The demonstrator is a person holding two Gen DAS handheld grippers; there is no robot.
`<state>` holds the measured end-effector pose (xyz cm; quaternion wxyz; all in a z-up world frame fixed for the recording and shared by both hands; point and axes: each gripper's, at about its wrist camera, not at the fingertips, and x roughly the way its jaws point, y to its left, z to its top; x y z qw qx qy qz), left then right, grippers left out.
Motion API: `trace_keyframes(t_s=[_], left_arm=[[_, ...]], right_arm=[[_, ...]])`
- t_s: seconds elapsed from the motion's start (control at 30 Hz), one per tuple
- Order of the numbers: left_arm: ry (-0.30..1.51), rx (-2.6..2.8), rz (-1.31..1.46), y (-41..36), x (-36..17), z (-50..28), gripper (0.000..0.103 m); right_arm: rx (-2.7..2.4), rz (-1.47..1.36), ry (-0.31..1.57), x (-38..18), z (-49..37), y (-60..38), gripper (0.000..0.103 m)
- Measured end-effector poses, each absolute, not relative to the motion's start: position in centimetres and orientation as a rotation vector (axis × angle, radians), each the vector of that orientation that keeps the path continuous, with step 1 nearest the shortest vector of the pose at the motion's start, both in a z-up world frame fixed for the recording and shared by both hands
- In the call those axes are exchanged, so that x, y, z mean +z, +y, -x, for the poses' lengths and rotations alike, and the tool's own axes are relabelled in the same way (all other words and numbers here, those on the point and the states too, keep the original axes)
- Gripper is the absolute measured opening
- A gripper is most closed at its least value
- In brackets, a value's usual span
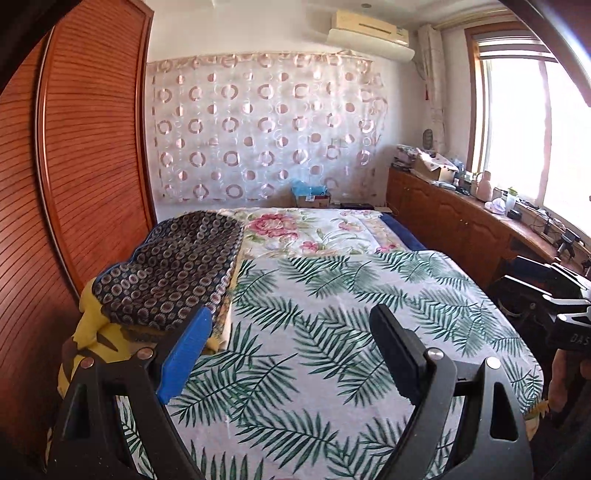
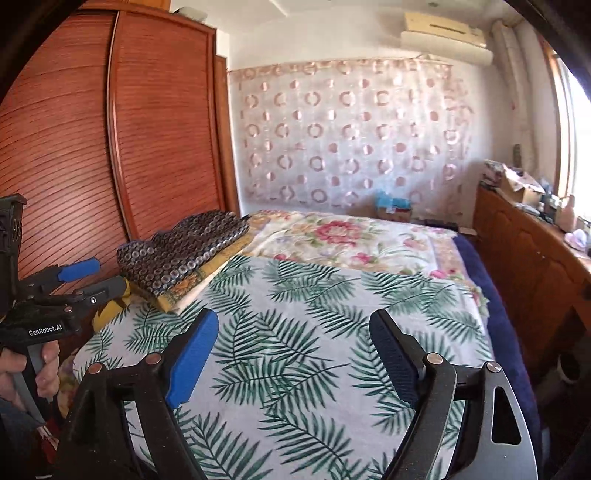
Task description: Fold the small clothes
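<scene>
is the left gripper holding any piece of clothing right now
No, the left gripper is open with nothing between its fingers, held above the leaf-print sheet, while the dark circle-print cloth lies folded at the bed's left side.

A reddish slatted wooden wardrobe (image 1: 74,155) stands left of the bed, a cream wall air conditioner (image 1: 369,33) above.

The bed (image 1: 402,236) fills the middle of the room. A white sheet (image 1: 351,314) with green leaves covers the near part. At 12 o'clock, past the leaf sheet, lies a flower blanket (image 1: 295,229) with pink blooms. At 10 o'clock a stack of folded clothes (image 1: 173,269) sits on the bed's edge, a dark one with rings on top and yellow ones under it. A yellow cloth (image 1: 88,332) hangs by the stack at 9 o'clock.
</scene>
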<state>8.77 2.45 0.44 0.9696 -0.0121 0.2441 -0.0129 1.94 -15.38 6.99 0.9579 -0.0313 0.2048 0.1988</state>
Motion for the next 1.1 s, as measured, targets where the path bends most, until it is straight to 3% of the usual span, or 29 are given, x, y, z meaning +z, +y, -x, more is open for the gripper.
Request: trace_keyframes(t_s=[0.47, 1.1], left_arm=[[0.394, -0.068, 0.018, 0.0, 6.1, -6.7, 0.088], [0.369, -0.051, 0.002, -0.3, 6.9, -5.7, 0.088]], right_arm=[[0.246, -0.008, 0.268, 9.9, 5.1, -17.8, 0.085], [0.234, -0.017, 0.266, 9.2, 4.7, -17.1, 0.085]])
